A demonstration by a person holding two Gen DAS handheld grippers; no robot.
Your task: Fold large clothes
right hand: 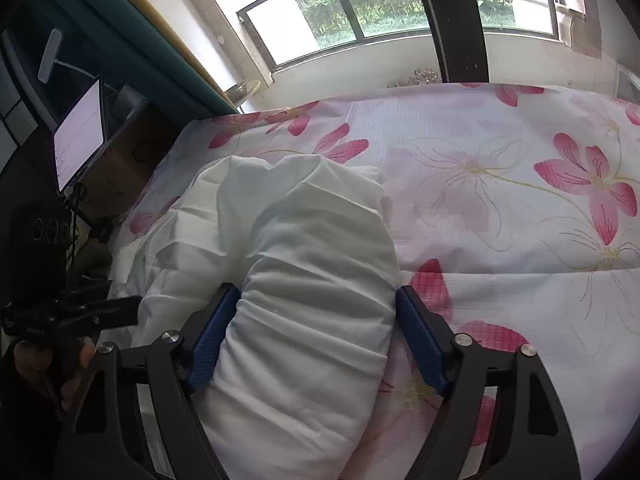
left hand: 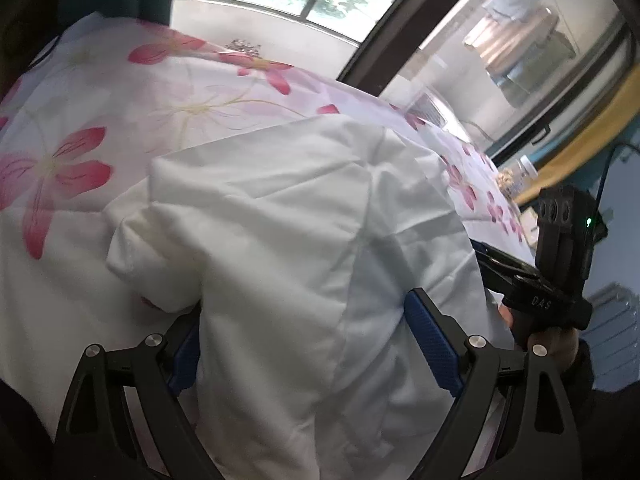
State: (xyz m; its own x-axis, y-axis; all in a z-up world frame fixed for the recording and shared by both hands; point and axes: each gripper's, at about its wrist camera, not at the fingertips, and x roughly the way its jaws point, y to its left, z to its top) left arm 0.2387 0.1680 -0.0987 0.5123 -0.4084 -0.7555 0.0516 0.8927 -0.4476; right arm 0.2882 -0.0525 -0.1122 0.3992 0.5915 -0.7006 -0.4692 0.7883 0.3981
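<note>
My left gripper (left hand: 304,344) has a thick fold of the white garment (left hand: 280,220) bunched between its blue pads (left hand: 434,344), which are set wide apart with cloth pressed against both. My right gripper (right hand: 316,336) straddles another rolled bulge of the garment (right hand: 312,260); the left pad touches the cloth, the right pad (right hand: 420,340) sits just beside it, so I cannot tell if that grip is firm. The garment lies on the floral sheet (right hand: 500,184), at the sheet's edge nearest me, well short of the window (right hand: 360,12) beyond the sheet's far side. A lit tablet (right hand: 78,136) stands just off the sheet's left edge
</note>
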